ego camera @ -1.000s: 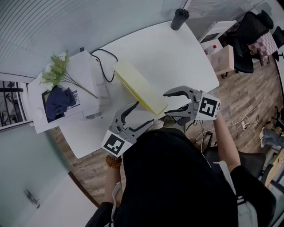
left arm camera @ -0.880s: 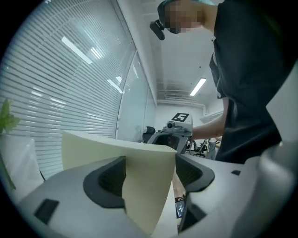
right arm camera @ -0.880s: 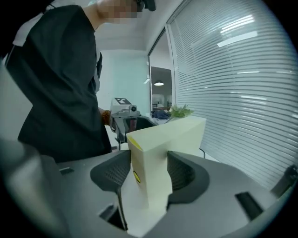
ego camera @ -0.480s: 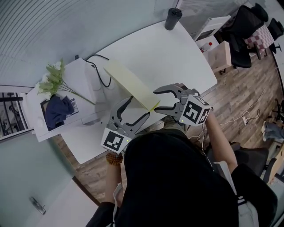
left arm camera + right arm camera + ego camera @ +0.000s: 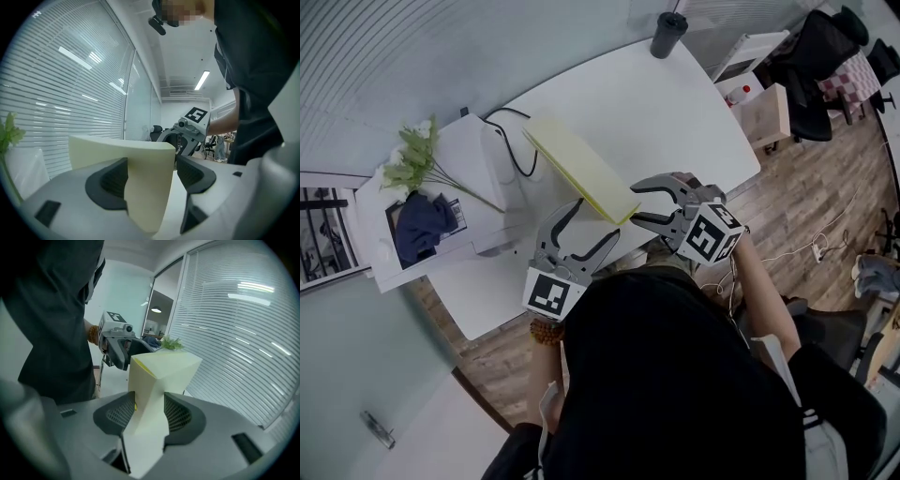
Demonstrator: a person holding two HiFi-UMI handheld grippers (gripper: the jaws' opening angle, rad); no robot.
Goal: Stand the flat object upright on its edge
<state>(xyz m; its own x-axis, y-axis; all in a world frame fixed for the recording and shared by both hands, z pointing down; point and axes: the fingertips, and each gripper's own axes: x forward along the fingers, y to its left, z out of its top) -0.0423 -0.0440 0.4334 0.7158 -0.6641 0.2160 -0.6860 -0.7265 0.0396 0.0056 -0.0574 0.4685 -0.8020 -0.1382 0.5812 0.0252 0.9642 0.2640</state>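
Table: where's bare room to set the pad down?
Bare: the wide stretch of table between the pad and the cup, out to the right edge. Crowded: the left, by the cable, box and flowers.

In the head view the person's dark-clothed head and shoulders (image 5: 675,375) hide the near edge of the white table (image 5: 666,103) and both wrists from me. The right gripper (image 5: 635,203) has just been closing its jaws, with the pale yellow flat slab (image 5: 581,173) between them. In its own view the slab fills the gap, so the pads seem to press it, though I cannot see the contact lines. In the left gripper view the slab's lower edge drops behind the left gripper (image 5: 151,174). The small dark cylinder (image 5: 668,33) at the table's far edge is too small for me to identify.
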